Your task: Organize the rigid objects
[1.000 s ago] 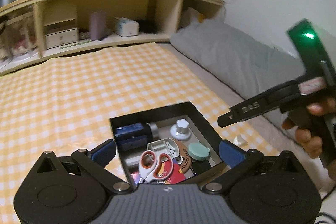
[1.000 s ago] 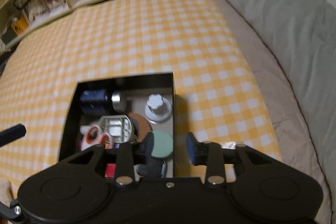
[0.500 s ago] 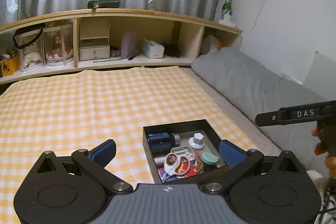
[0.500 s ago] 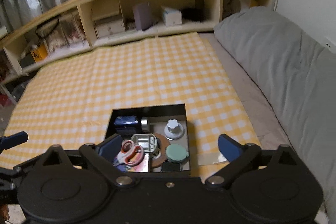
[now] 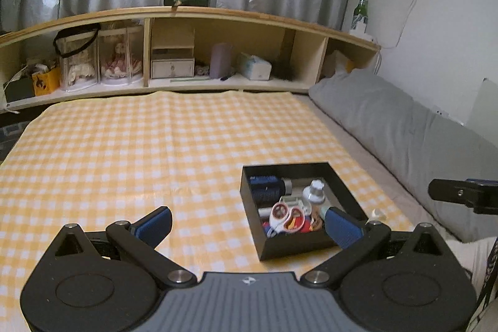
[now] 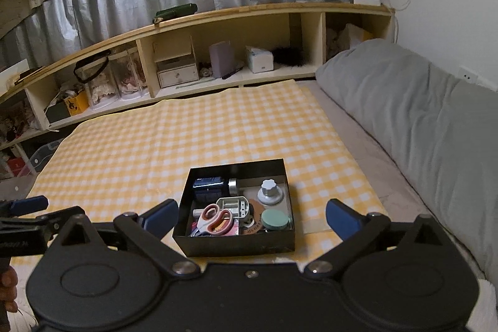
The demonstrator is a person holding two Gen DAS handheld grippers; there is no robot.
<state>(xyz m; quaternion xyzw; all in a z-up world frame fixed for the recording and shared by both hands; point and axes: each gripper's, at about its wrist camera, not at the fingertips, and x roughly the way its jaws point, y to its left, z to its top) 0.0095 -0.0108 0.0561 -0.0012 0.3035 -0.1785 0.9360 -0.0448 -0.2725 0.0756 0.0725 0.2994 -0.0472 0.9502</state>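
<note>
- While both pairs hang above the bed, the left tongs (image 5: pixel 249 223) gape wide, holding and touching nothing.
- The right tongs (image 6: pixel 252 215) are spread just as far, also bare.
- The black box (image 6: pixel 236 245) sits on the checked cloth (image 6: pixel 186 139), at 12 o'clock from the right tongs, 1 o'clock from the left.
- Inside it lie scissors (image 6: pixel 214 218), a green lid (image 6: pixel 274 220) and a white knob (image 6: pixel 269 192).

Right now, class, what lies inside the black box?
Inside the black box: scissors, a white knob, a green lid, a blue canister. Items beneath them are covered.
</note>
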